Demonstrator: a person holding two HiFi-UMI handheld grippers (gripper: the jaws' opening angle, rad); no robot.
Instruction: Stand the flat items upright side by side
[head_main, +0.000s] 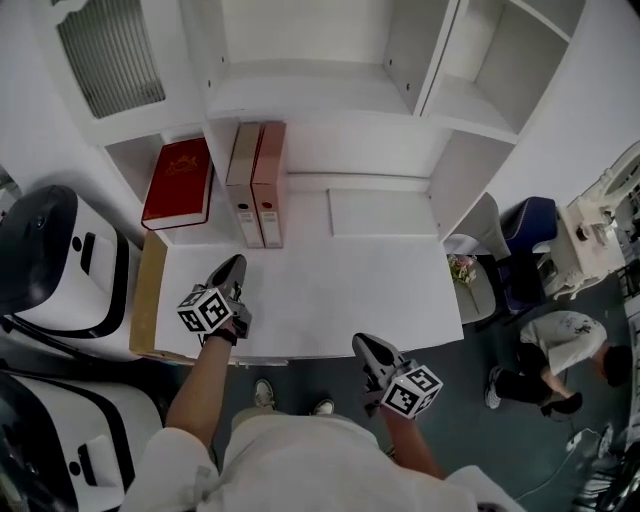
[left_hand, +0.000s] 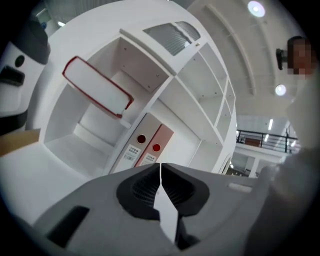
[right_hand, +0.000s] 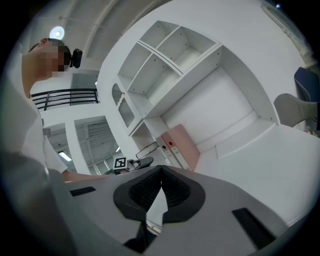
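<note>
Nearest the lens: both forearms, reaching out from the body over the front edge of the white desk (head_main: 380, 270).

Left gripper (head_main: 233, 263): over the desk's left front part, pointing toward the shelves. Jaws together, pads meeting along one line, nothing between them (left_hand: 160, 170).

Right gripper (head_main: 362, 343): at the front edge of the desk, further right, well apart from the left one. Jaws likewise closed and empty (right_hand: 161, 175).

Beige binder (head_main: 243, 185) and pink binder (head_main: 268, 185): both upright at the back of the desk, side by side and touching, spines facing the person, the beige one against the shelf divider (head_main: 222, 150). Neither gripper touches them.

Red book (head_main: 180, 183): in the open compartment left of that divider. It appears to lean rather than stand straight; the left gripper view shows it tilted (left_hand: 97, 92), but what it rests on is not clear.
</note>
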